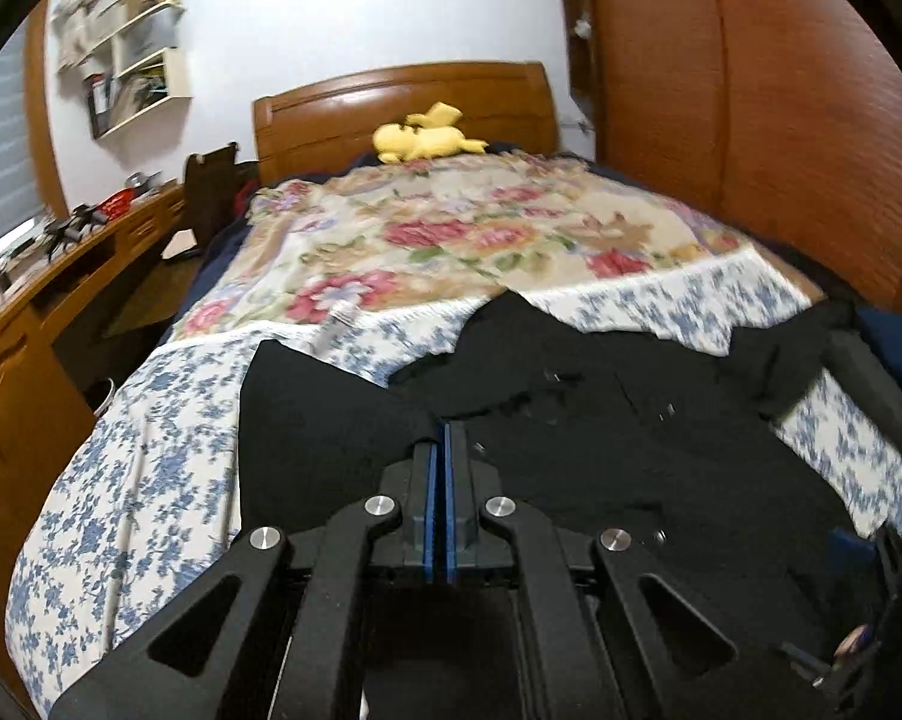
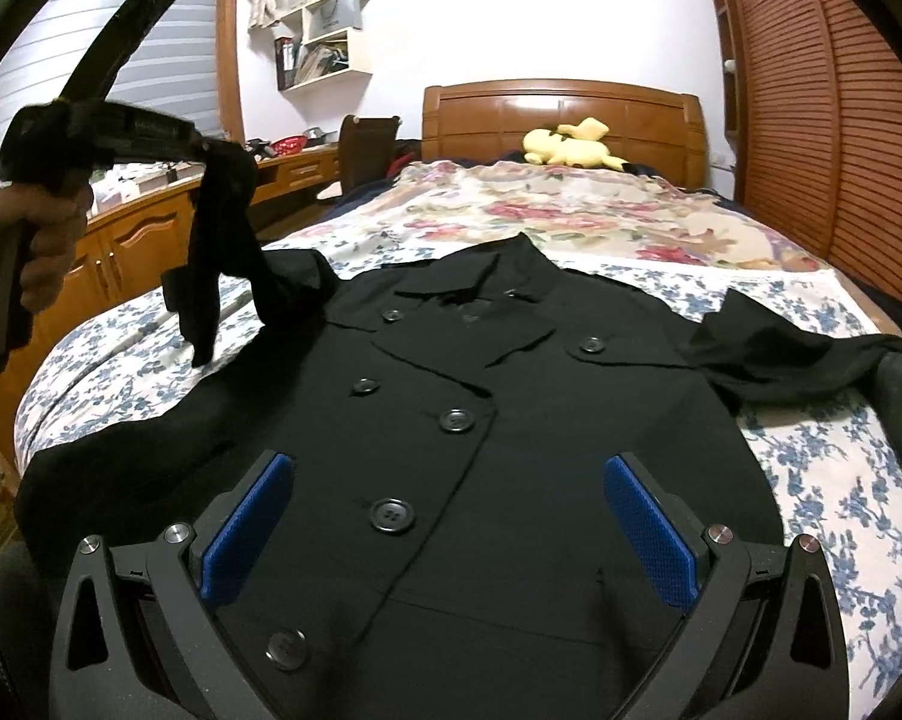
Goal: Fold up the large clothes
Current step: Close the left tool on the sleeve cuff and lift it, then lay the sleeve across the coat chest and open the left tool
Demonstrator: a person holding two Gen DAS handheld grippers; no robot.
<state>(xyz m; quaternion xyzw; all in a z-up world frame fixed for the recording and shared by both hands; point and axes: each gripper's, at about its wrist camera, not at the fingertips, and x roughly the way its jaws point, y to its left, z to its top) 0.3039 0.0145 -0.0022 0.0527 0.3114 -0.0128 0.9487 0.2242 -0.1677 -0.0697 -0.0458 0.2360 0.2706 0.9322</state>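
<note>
Desk and shelves: a wooden desk (image 2: pixel 151 228) is seen at the left edge of the right wrist view, with wall shelves (image 2: pixel 325 24) at the upper left.
Left hand: a hand (image 2: pixel 37 240) is seen at the far left of the right wrist view, wrapped round the handle of the left gripper (image 2: pixel 211 147), which is raised above the bed.
Left gripper state: the jaws are clamped together on the sleeve (image 2: pixel 223 246) of the coat; the cloth hangs down from the tips. In the left wrist view the blue pads (image 1: pixel 432 480) are seen pressed together at lower centre.
Task item: a black double-breasted coat (image 2: pixel 451 420) is laid face up, buttons showing, in the centre of the right wrist view, on the blue-flowered sheet (image 2: pixel 841 480).
Long axis: the coat runs from the collar at mid-frame down to the hem at the bottom edge, towards the right gripper.
Right gripper state: the right gripper (image 2: pixel 451 534) is spread wide and holds nothing; it is held above the lower front of the coat.
Far sleeve: the other sleeve (image 2: pixel 781 354) lies crumpled at the right of the frame, on the sheet.
Deciding relation: the lifted sleeve lies left of the coat's body, so an inward fold would be judged to travel rightwards across the button line; the left hand is the nearer one. The far sleeve is judged nearer the right gripper.
Background: a yellow plush toy (image 2: pixel 568 147) rests by the headboard (image 2: pixel 565 114), upper centre-right.
</note>
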